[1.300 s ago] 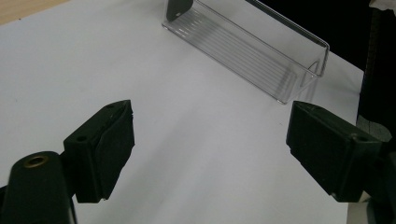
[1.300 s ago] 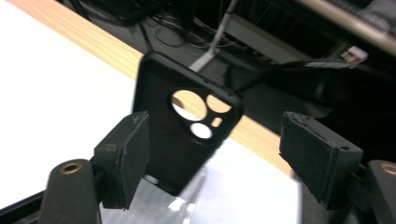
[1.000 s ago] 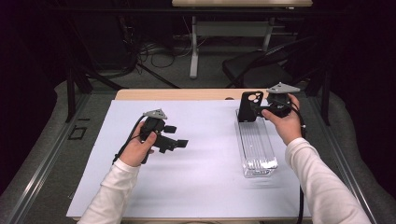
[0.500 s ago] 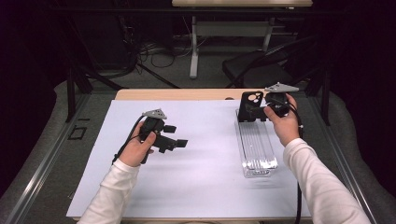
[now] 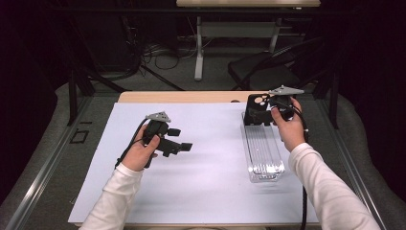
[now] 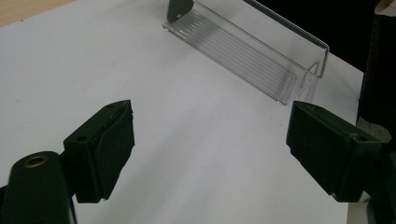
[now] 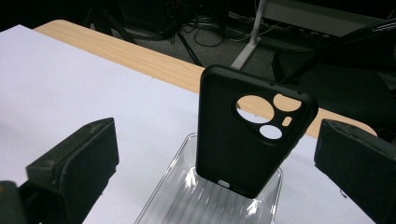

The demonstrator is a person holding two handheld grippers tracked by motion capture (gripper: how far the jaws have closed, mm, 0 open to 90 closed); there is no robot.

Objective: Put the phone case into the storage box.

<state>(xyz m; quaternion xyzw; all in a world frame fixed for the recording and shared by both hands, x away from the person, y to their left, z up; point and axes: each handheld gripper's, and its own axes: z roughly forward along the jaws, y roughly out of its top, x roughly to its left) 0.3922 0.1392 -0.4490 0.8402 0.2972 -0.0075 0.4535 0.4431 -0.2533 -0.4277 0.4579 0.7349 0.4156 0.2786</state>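
Black phone case (image 7: 247, 135) upright in clear tray (image 7: 187, 200), between wide-open, empty right gripper (image 7: 224, 163) jaws.

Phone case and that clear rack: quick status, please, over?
Right gripper jaws just opened, apart from the black phone case. Case stands upright in the clear slotted rack, far end. Left gripper open over white sheet. Nothing in the way.

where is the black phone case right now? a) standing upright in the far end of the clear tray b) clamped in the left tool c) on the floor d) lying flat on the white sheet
a: the black phone case stands upright in the clear tray, between the right tool's open jaws, untouched.
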